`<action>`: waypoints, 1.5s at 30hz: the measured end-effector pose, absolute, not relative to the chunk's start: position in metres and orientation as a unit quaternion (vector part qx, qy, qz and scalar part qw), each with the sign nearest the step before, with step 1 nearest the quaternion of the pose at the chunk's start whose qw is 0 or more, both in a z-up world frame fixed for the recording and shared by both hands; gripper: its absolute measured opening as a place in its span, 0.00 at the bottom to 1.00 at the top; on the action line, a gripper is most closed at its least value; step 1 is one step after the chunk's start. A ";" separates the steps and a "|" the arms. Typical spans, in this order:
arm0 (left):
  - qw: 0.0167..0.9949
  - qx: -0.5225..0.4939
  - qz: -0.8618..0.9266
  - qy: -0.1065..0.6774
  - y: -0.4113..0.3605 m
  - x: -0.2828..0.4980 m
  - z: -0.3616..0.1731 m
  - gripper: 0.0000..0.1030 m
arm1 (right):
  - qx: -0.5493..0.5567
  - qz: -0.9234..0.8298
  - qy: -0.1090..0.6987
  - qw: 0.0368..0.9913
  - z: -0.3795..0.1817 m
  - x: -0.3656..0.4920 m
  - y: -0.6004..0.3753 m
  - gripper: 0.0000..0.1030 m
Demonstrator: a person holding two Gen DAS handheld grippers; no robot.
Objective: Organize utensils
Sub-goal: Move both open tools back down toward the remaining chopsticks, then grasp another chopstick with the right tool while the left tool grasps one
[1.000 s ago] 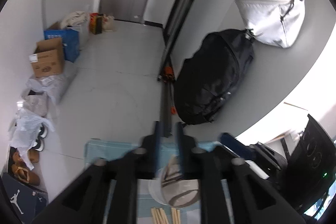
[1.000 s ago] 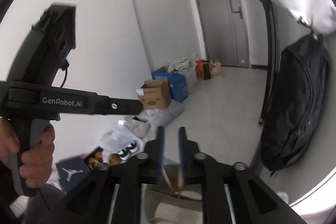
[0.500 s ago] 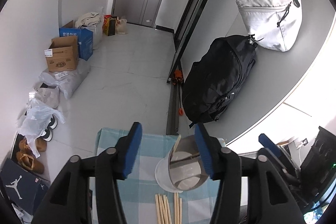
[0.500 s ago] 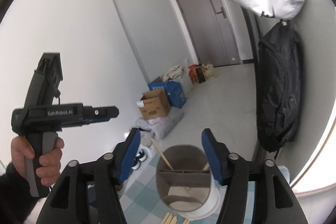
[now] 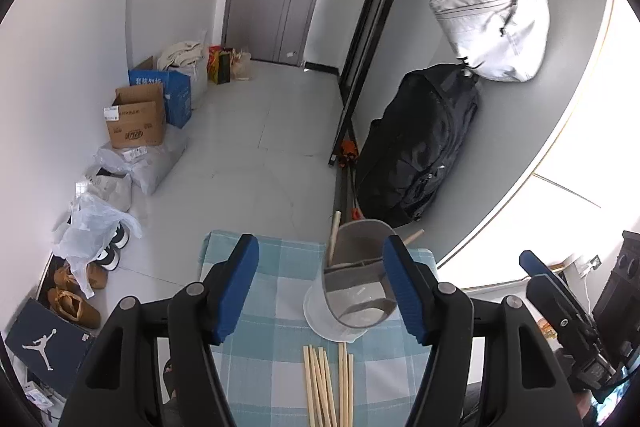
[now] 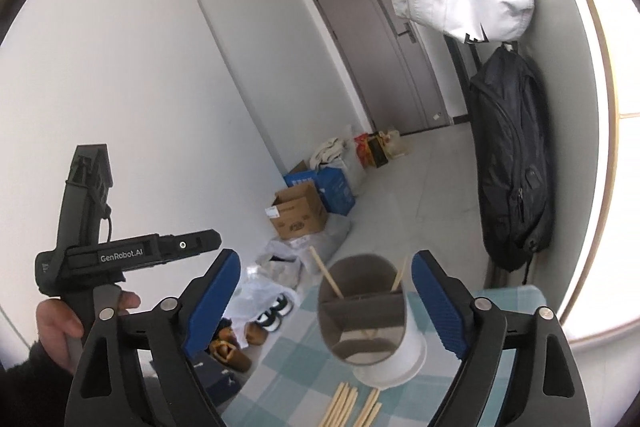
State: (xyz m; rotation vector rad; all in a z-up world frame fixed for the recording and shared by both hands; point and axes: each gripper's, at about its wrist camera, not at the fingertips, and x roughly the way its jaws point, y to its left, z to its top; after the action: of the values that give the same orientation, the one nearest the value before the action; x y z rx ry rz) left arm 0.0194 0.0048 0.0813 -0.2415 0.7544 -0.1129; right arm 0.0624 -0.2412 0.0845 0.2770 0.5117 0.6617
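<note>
The table [image 5: 280, 291] under its blue-and-white checked cloth is filling the lower middle of both views, and the grey utensil holder [image 5: 356, 283] is standing upright on it, sitting in a white dish [image 5: 320, 319]. In the left wrist view the holder is sitting at about one o'clock from the picture's centre, and two chopsticks [image 5: 333, 235] are leaning inside it, tips poking over the rim. More loose chopsticks [image 5: 320, 383] are lying flat on the cloth at six o'clock of the holder, just beside the dish. The left tongs [image 5: 320, 291] are spreading, released, nothing between the blue pads. The right tongs [image 6: 326, 303] are opening wide too, gripping nothing, with the holder [image 6: 362, 311] showing beyond the gap. A hand [image 6: 60, 331] at eight o'clock is gripping the other tool's handle.
</note>
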 end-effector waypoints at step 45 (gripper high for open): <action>0.884 -0.149 0.028 0.442 0.047 0.013 -0.082 0.77 | -0.007 0.234 0.560 0.794 -0.132 0.079 -0.182 0.40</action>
State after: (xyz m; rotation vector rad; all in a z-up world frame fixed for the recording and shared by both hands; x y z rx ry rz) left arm 0.0125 0.0465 -0.0819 -0.3097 0.9201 0.0587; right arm 0.0788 -0.1820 -0.1322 -0.0148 1.2045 0.5029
